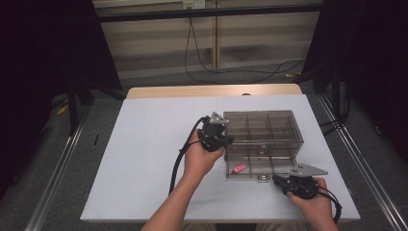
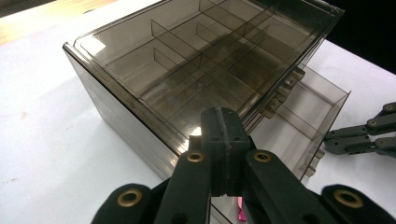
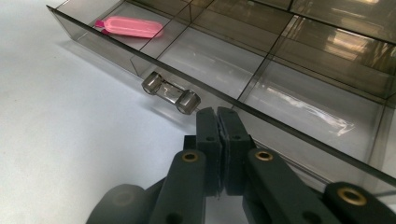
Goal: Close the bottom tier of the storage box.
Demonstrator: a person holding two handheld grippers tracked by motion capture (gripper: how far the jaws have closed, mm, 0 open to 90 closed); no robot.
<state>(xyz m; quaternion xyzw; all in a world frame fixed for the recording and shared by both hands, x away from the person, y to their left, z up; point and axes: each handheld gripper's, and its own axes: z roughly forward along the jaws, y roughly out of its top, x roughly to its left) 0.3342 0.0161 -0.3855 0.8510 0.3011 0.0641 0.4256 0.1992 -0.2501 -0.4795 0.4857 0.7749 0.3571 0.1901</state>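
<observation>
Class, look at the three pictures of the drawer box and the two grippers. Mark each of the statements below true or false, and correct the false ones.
1. The bottom drawer of the box is pulled out. True.
2. A pink object lies in the open drawer. True.
3. The right gripper grips the drawer handle. False: its jaws are shut on nothing, just beside the handle.
4. The left gripper stands wide open. False: its jaws are shut, at the box's upper edge.
5. The pink object lies in the drawer's middle compartment. False: it lies in an end compartment.
</observation>
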